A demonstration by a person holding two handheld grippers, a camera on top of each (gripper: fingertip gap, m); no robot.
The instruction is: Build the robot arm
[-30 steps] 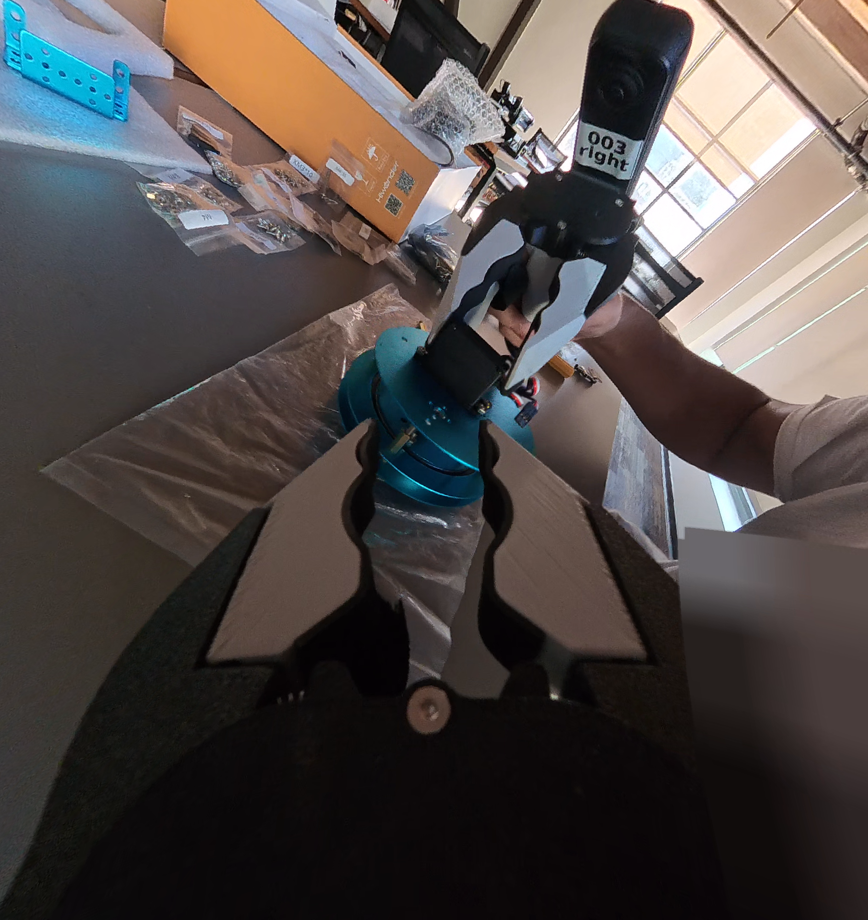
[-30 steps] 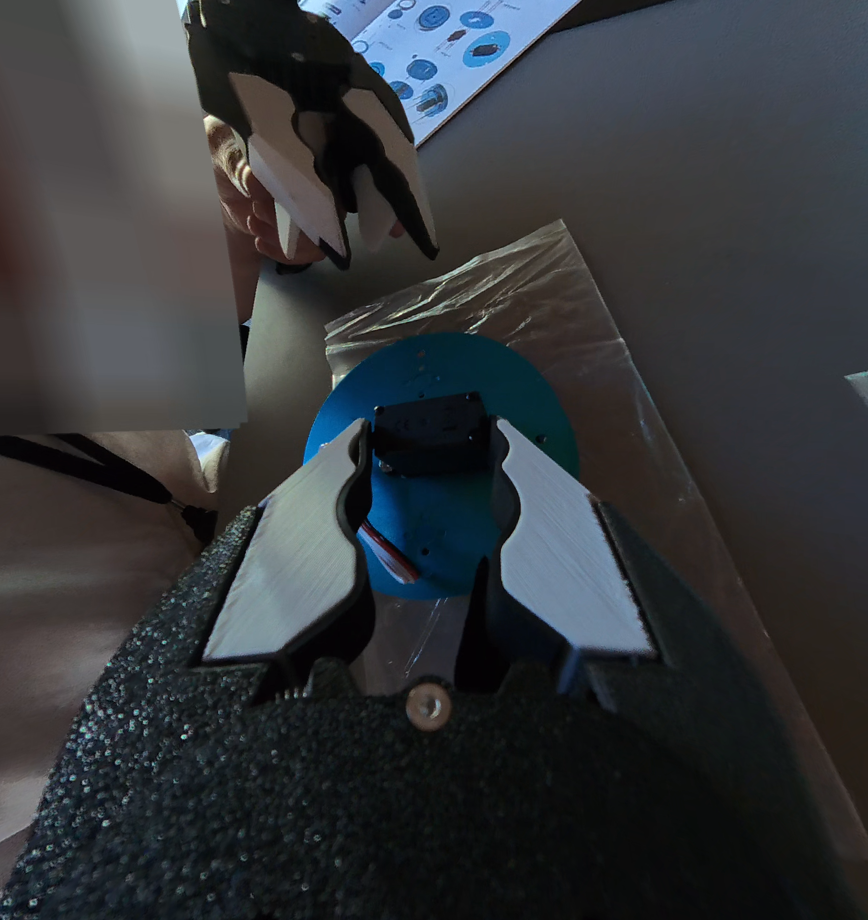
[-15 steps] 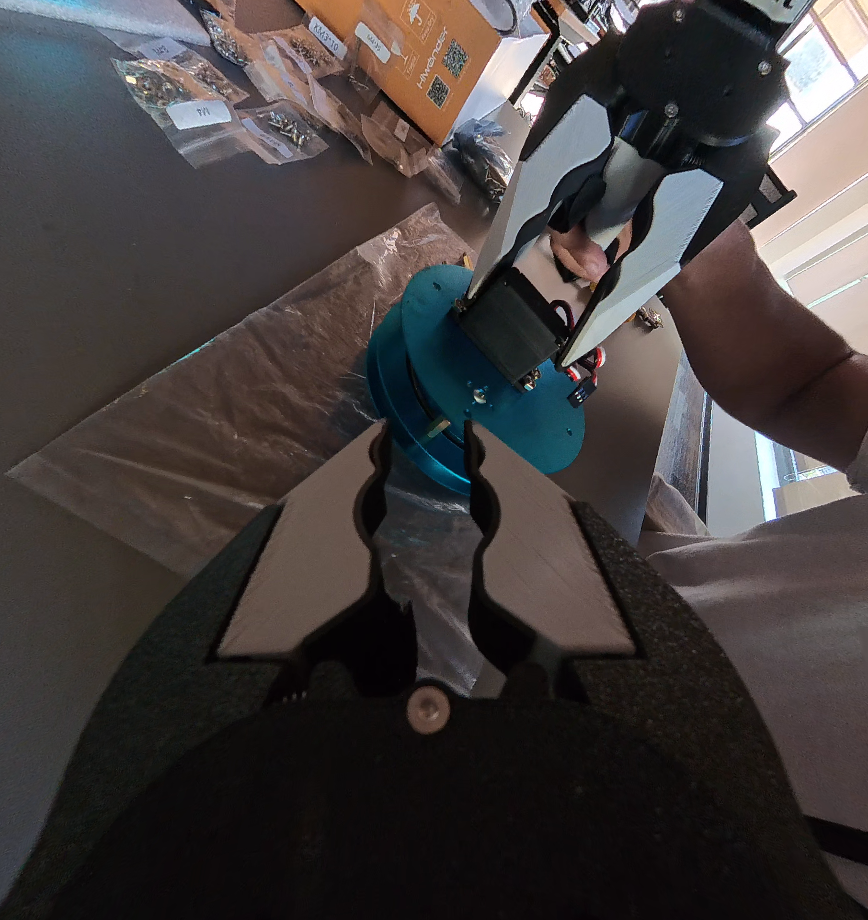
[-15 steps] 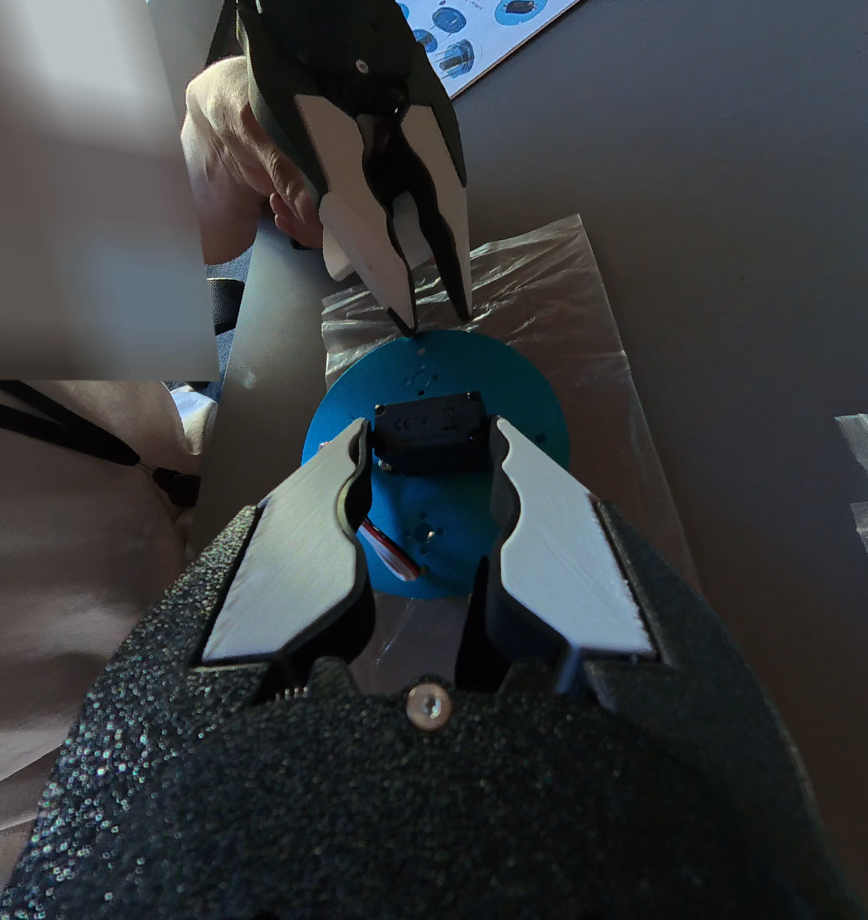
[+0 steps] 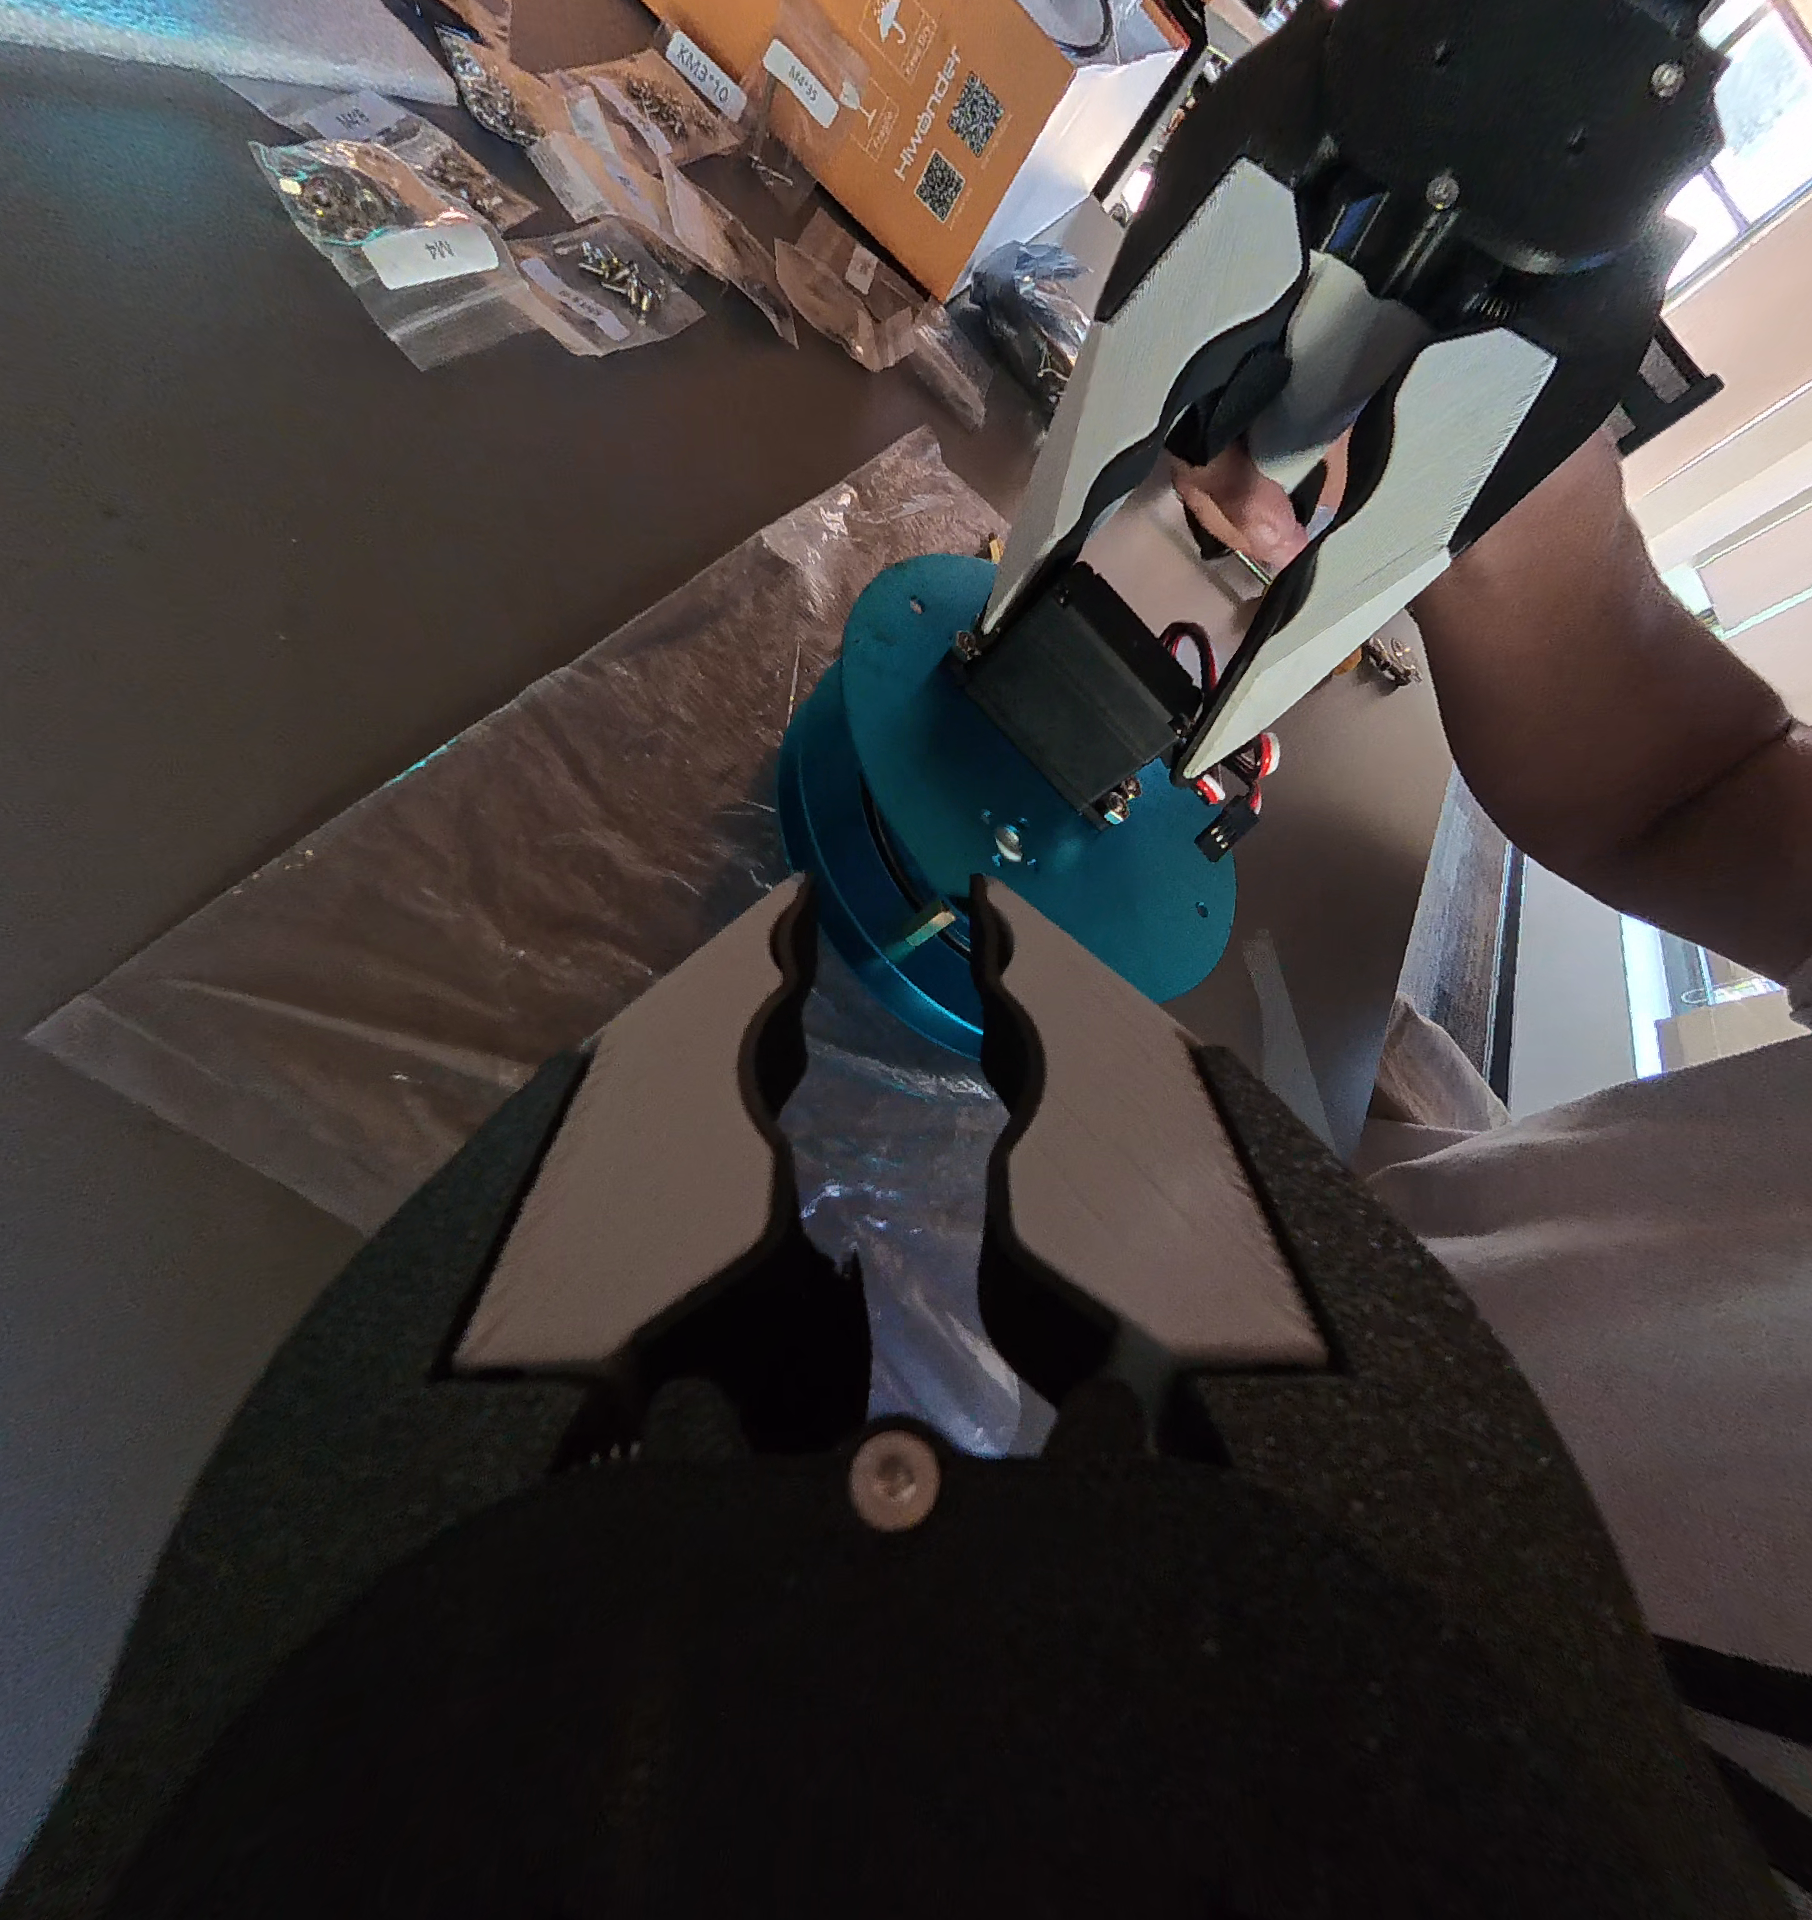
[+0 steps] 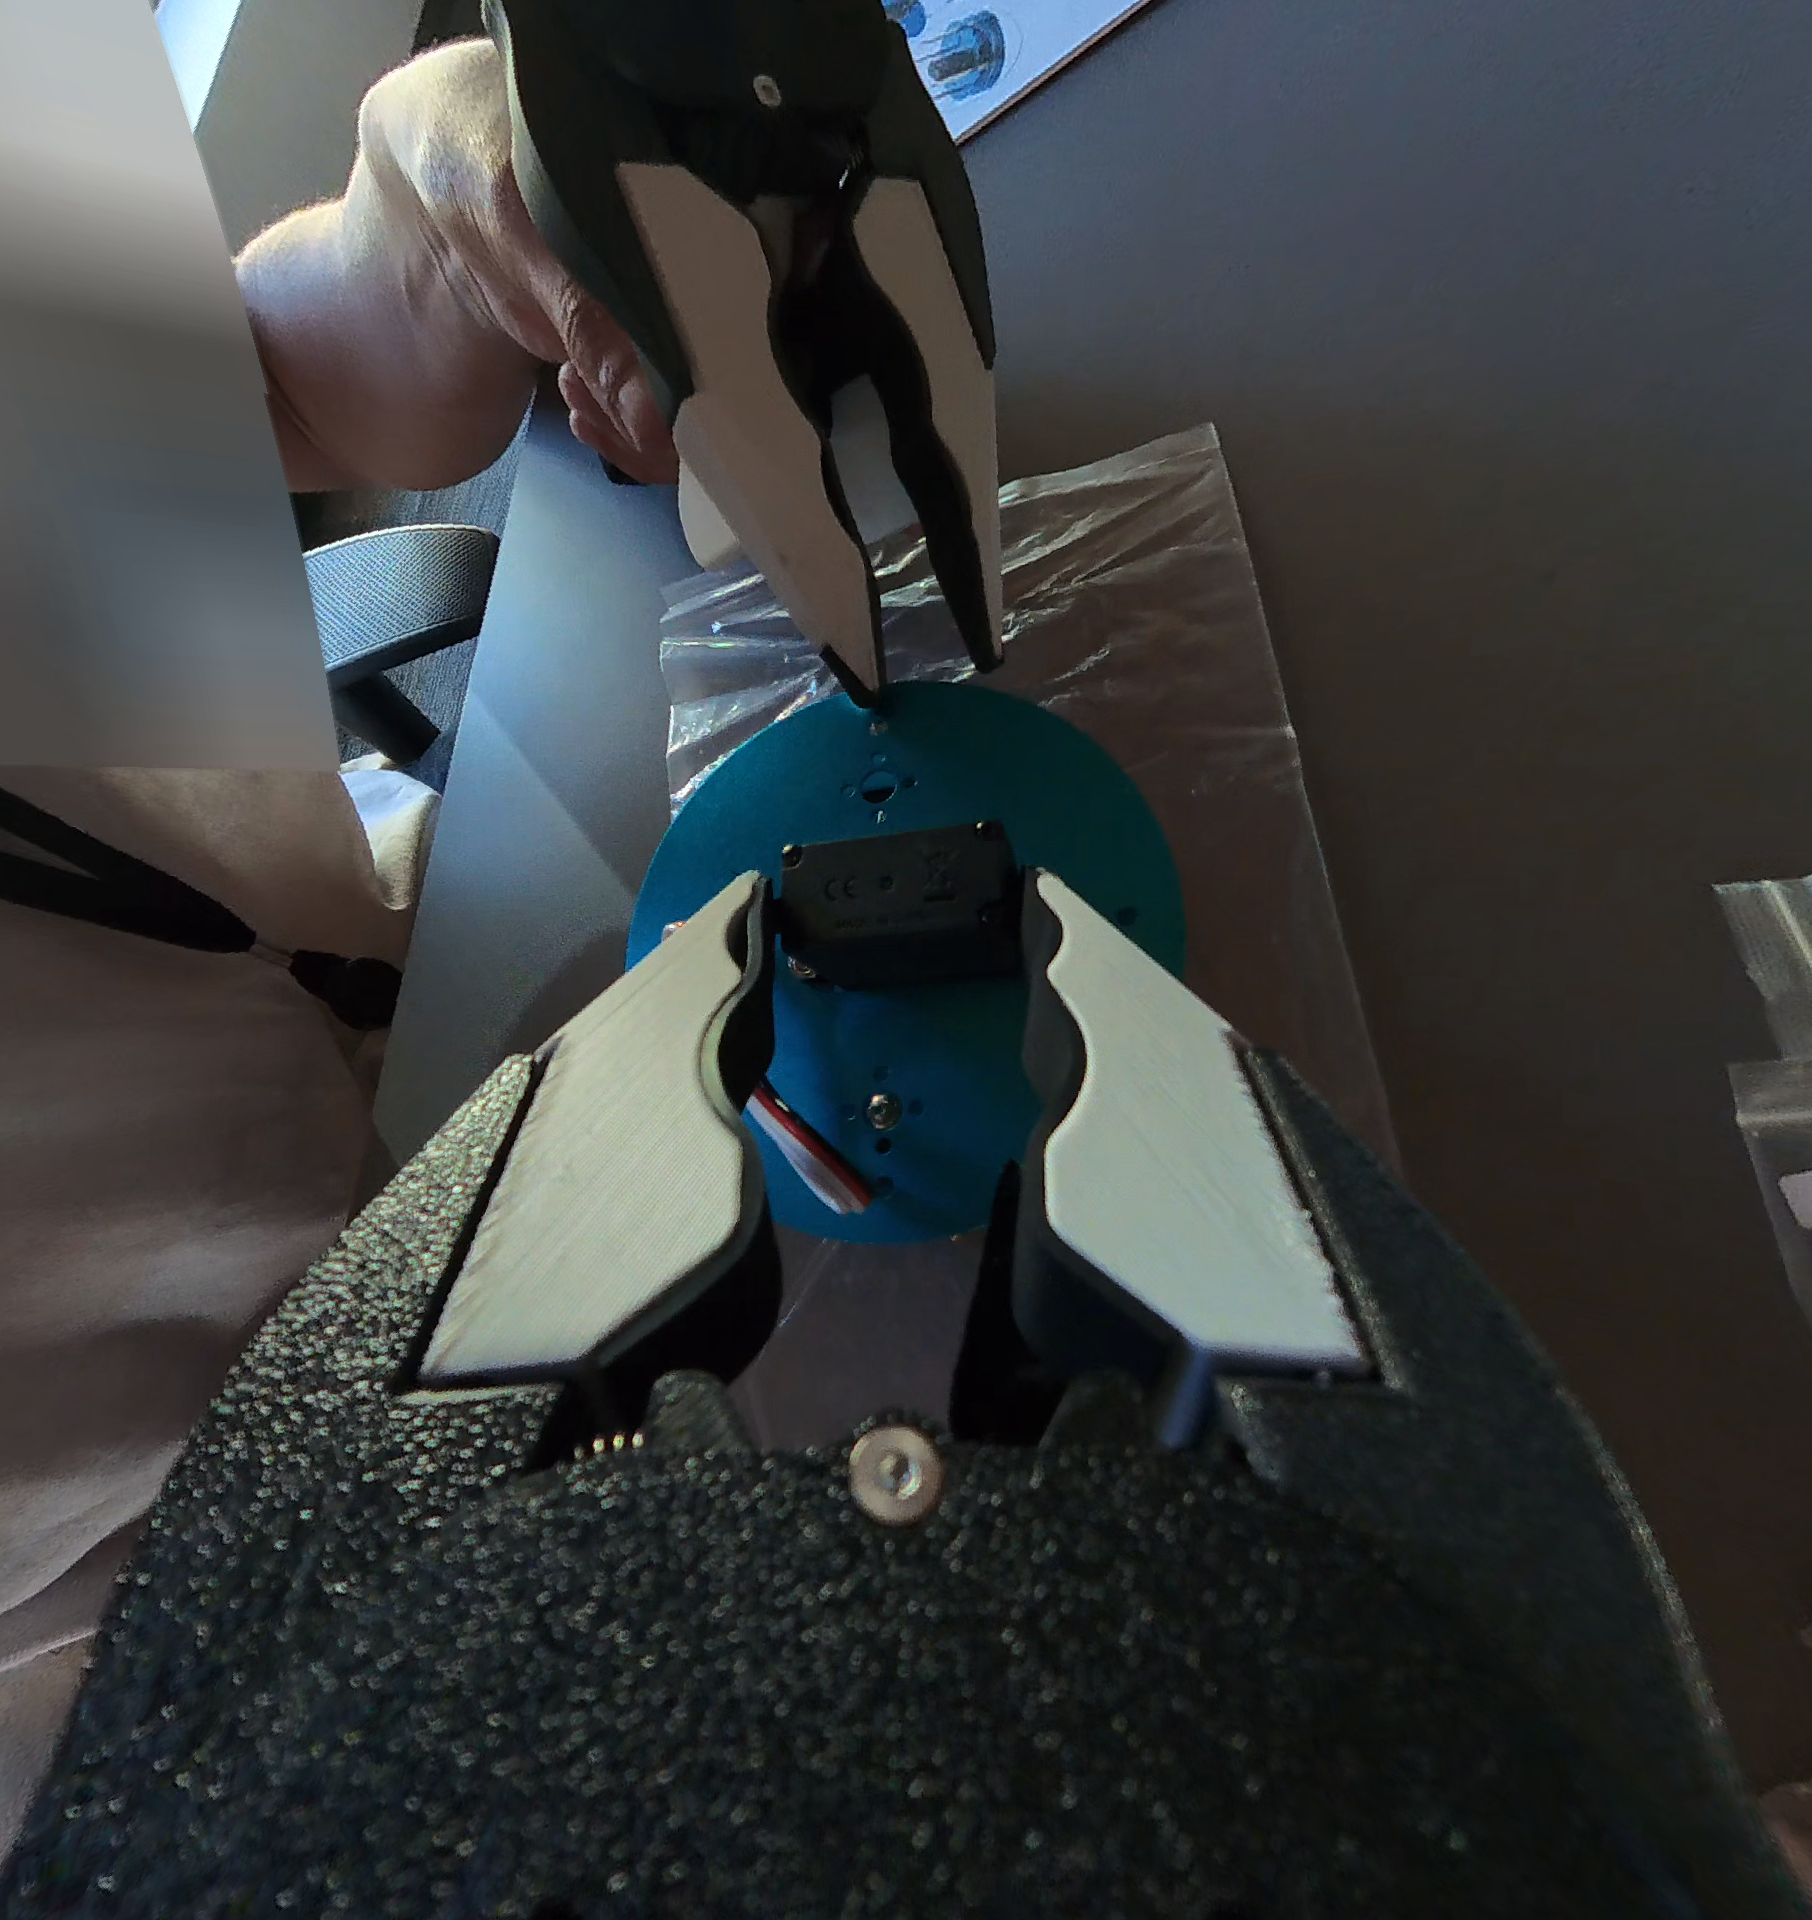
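- Two grippers: the left gripper point(image 5: 886, 894), jaws a narrow gap apart, and the right gripper point(image 6: 897, 883) facing it, clamped on the servo.
- One black servo point(image 6: 897, 909) between the right fingertips.
- One round blue base point(image 5: 1089, 904), just ahead of the left fingertips.
- One clear plastic sheet point(image 5: 445, 935) under the base.
- One orange box point(image 5: 881, 114), far beyond the left gripper.
- Several small hardware bags point(image 5: 434, 218) beside the box; exact number unclear.

White-faced black jaws; speckled black housings
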